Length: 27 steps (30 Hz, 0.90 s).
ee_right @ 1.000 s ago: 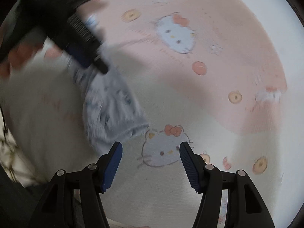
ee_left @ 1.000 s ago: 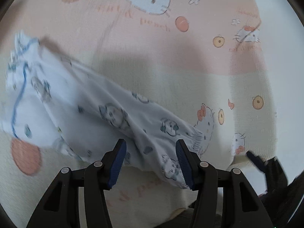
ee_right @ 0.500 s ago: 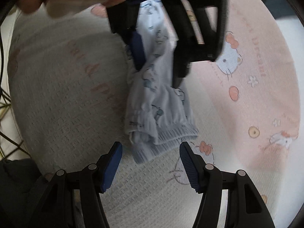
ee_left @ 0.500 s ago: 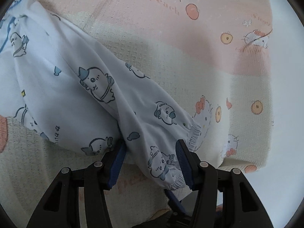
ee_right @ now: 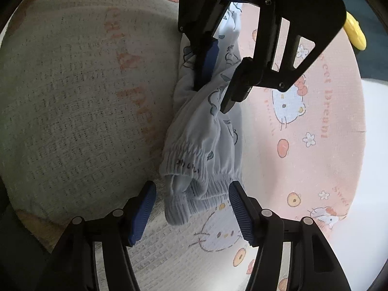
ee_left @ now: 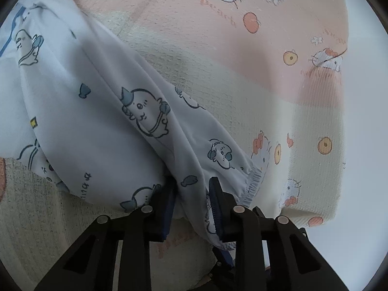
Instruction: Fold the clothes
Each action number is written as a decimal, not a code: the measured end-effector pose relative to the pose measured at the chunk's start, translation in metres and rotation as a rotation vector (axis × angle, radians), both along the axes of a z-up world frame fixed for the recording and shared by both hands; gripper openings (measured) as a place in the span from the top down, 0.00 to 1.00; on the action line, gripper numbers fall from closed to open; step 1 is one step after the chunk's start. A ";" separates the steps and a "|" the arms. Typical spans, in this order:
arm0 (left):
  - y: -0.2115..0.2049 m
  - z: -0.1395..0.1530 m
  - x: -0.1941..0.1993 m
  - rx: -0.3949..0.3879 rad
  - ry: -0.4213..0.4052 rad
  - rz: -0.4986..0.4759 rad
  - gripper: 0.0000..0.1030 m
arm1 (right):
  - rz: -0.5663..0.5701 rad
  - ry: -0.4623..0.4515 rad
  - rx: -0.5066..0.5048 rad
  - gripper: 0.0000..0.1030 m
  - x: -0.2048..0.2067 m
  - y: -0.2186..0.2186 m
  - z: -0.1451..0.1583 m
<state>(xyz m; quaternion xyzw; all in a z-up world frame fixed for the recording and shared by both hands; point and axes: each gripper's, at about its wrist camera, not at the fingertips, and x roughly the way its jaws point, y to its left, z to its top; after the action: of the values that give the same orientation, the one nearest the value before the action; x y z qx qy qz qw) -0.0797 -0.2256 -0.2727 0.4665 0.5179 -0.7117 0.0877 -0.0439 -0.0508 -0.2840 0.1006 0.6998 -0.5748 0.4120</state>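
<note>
Left claw point(ee_left: 192, 206): narrowed, pinching cloth, reaching toward 12 o'clock. Right claw point(ee_right: 191, 208): spread wide, nothing gripped.

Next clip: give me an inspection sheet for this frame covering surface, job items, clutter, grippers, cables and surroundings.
Surface: cream and pink cartoon-cat blanket, laid flat.
Job's things: pale blue printed garment draped across the blanket; its elastic cuff hangs loose.
Clutter: yellow object at the blanket's far edge, too cropped to identify.
Grippers: left gripper jaws closed on the garment; right gripper jaws open on either side of the cuff, not gripping.
Cables: nothing seen.
Surroundings: pale floor beyond the blanket.
</note>
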 end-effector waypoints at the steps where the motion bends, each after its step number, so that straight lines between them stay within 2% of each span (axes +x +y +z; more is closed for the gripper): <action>1: 0.000 0.000 0.000 0.001 0.001 0.000 0.76 | -0.010 -0.017 0.000 0.56 -0.002 0.000 0.001; 2: -0.001 -0.001 0.000 0.003 0.002 0.000 0.76 | -0.021 -0.033 -0.001 0.70 -0.004 0.000 0.001; 5: -0.001 -0.001 0.000 -0.009 -0.005 -0.007 0.79 | -0.055 -0.086 -0.004 0.81 -0.010 -0.001 0.003; 9: 0.002 0.004 -0.002 -0.028 -0.022 -0.025 0.80 | -0.161 -0.285 -0.091 0.82 -0.035 -0.002 0.029; 11: 0.002 0.011 -0.004 -0.038 -0.006 -0.041 0.80 | -0.258 -0.432 -0.161 0.82 -0.060 -0.001 0.045; 17: -0.002 0.024 -0.006 -0.071 0.037 -0.051 0.80 | -0.476 -0.786 -0.383 0.83 -0.130 0.016 0.079; 20: -0.002 0.024 -0.008 -0.077 0.059 -0.069 0.80 | -0.533 -0.876 -0.440 0.84 -0.151 0.023 0.084; 23: -0.003 0.023 -0.011 -0.098 0.062 -0.104 0.80 | -0.568 -0.910 -0.460 0.85 -0.163 0.026 0.083; 27: -0.006 0.037 -0.011 -0.186 0.070 -0.133 0.78 | -0.622 -0.945 -0.473 0.86 -0.175 0.026 0.084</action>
<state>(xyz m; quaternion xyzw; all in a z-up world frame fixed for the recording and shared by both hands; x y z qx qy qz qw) -0.0911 -0.2321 -0.2359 0.4648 0.4202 -0.7766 0.0650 -0.2187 -0.0252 -0.1996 0.4498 0.2326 -0.7012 0.5019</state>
